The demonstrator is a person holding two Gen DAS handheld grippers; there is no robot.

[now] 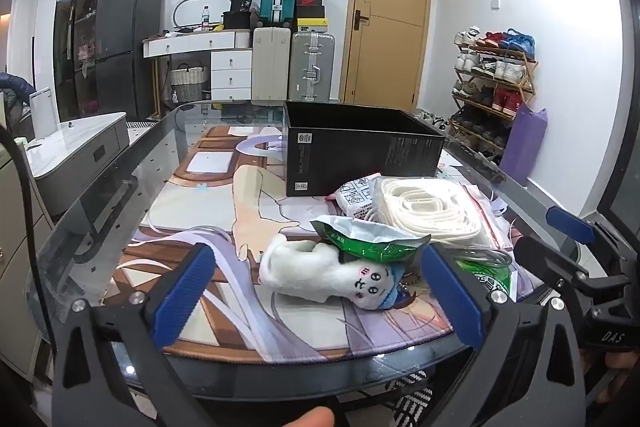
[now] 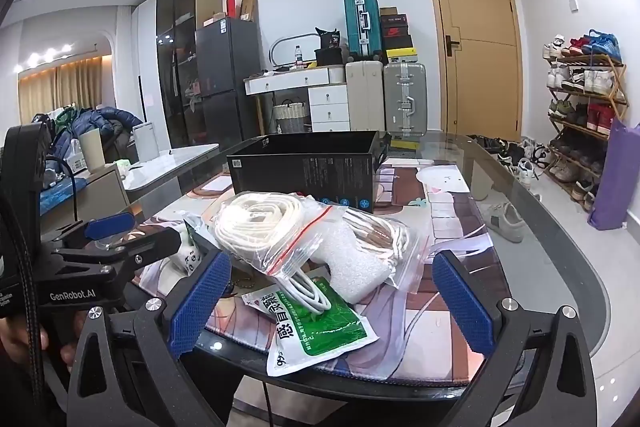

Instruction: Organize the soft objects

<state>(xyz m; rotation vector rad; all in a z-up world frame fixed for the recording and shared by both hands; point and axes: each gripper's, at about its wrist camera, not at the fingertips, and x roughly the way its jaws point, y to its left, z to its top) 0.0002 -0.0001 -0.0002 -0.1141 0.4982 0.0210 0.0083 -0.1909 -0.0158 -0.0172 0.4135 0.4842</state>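
Soft objects lie heaped on your tabletop (image 1: 120, 187) in front of the black box (image 1: 360, 151): a white plush toy (image 1: 320, 273), a green packet (image 1: 368, 241), a bagged white cord (image 2: 272, 227). Your left gripper (image 1: 320, 299) gapes around the plush toy without touching it; your right gripper (image 2: 332, 303) hangs spread before the bag, holding nothing.

The left tongs (image 1: 320, 295) and right tongs (image 2: 332, 303) have blue textured pads on black frames. The plush toy (image 1: 320, 273) is white with a black stitched face. The sachet (image 2: 316, 327) is green and white with dark lettering. The zip bag (image 2: 296, 231) is clear with a red seal stripe, holding cream-white cord. The box (image 1: 360, 151) is black. The mat (image 1: 224, 183) shows lilac, brown and cream cartoon art.
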